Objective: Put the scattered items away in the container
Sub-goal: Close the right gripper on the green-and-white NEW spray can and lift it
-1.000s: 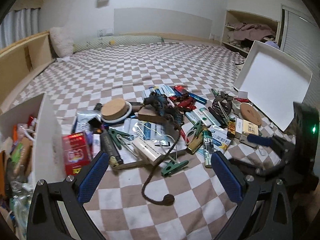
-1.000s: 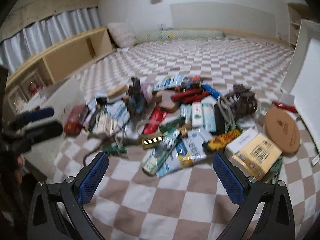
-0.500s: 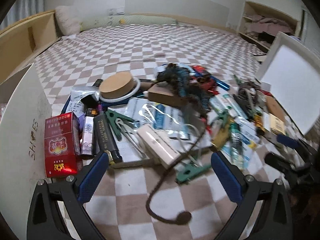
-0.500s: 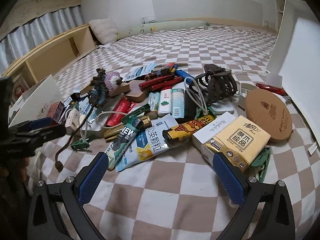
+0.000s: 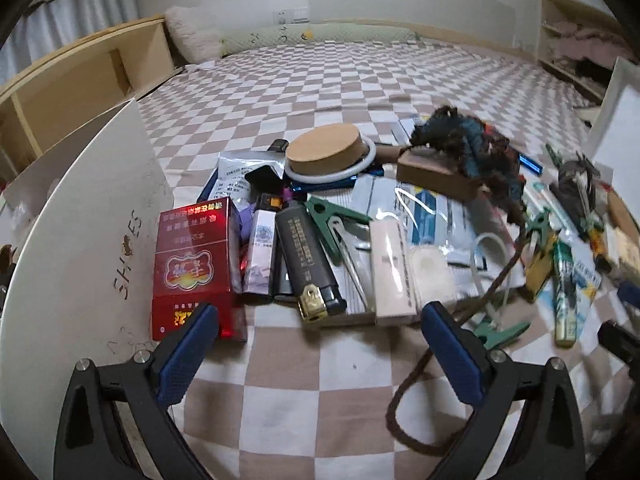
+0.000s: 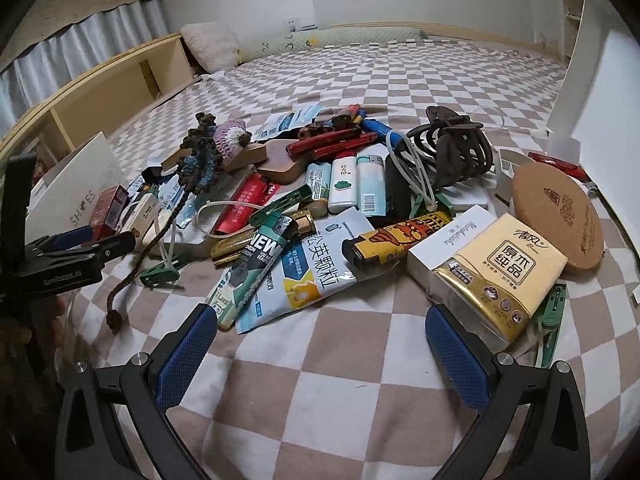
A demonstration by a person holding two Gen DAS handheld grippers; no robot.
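While both sets of fingers stand wide apart and empty, the left gripper (image 5: 320, 340) hovers low before a black lighter (image 5: 308, 260) beside the white shoebox (image 5: 88, 240), the right gripper (image 6: 322, 340) facing the tissue pack (image 6: 504, 276)

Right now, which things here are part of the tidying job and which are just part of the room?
Job: white box marked SHOES, red cigarette pack, black lighter, yellow tissue pack, cork coaster, green clip.
Room: checkered bedspread, pillow, wooden shelf.
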